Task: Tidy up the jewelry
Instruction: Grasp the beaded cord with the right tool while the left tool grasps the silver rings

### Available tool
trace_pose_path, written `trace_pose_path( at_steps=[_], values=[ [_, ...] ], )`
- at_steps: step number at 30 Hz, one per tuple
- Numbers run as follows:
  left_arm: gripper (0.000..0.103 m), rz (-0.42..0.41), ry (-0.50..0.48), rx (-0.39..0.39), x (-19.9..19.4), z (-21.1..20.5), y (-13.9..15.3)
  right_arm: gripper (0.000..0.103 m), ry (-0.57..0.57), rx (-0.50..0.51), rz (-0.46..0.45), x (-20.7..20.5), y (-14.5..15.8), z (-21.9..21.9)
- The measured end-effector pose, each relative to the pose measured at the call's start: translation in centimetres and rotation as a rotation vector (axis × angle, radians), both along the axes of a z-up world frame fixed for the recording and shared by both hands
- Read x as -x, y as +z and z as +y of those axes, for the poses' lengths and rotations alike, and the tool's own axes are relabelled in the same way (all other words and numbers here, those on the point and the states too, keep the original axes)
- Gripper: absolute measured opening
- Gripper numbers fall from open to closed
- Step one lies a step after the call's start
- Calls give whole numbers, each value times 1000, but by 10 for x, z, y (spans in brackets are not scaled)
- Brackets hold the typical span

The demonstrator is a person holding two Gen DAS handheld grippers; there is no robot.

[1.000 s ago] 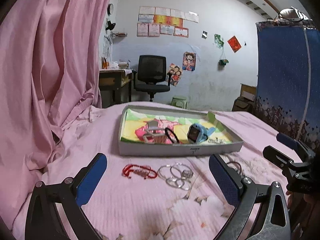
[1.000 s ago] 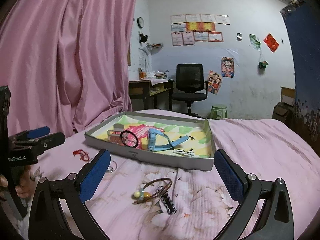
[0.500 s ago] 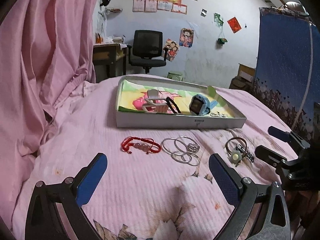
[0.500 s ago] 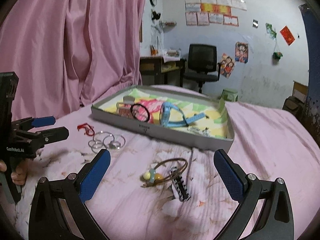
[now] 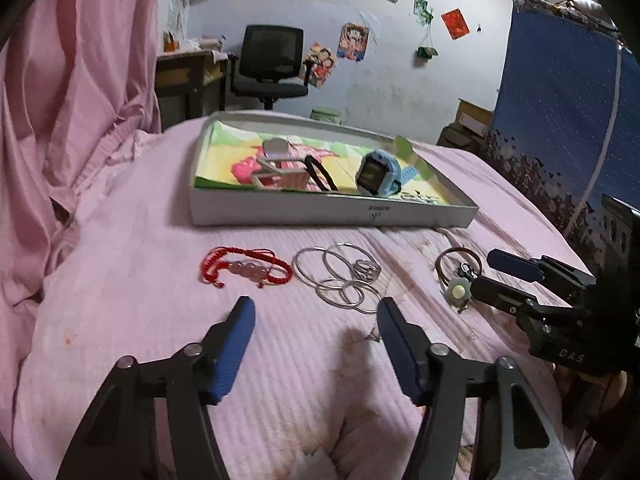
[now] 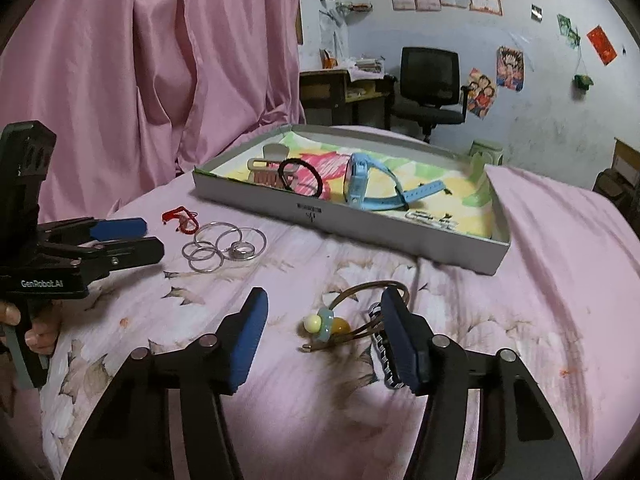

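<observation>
Left wrist view: your left gripper [image 5: 316,314] hangs with its fingers spread wide and empty just short of the silver rings [image 5: 338,278] on the pink bed [image 5: 120,320]. Already in the grey tray [image 5: 332,213] are a blue watch [image 5: 378,172], a black band [image 5: 320,173] and a beige clip [image 5: 276,168]; right wrist view adds a small silver piece [image 6: 430,219] near the tray's front wall. Still loose on the bed are the red bracelet [image 5: 244,270], the rings, and the brown hair tie with beads [image 6: 352,318] beside a striped clip [image 6: 384,350]. Your right gripper [image 6: 324,320], fingers also wide and empty, straddles that hair tie. The sorting looks roughly half done: three loose clusters remain outside the tray.
</observation>
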State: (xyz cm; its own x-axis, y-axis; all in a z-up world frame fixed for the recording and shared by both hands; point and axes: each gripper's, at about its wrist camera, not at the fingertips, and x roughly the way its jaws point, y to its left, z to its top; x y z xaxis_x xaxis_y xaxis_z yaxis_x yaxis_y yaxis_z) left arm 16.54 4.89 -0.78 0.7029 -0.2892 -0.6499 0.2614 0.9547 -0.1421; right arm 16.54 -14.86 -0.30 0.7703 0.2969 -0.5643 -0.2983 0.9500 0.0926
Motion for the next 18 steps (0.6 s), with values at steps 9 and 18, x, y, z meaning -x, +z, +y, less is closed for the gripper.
trace_pose_path(
  at_steps=[9,18],
  values=[
    [44,67,-33,-32,-19,-16,-6,41,22,-17,66,-10,-11,1],
    [42,116,-67,-63,-32,-21,-10,31,28,-28,126,-20,-23,1]
  ],
)
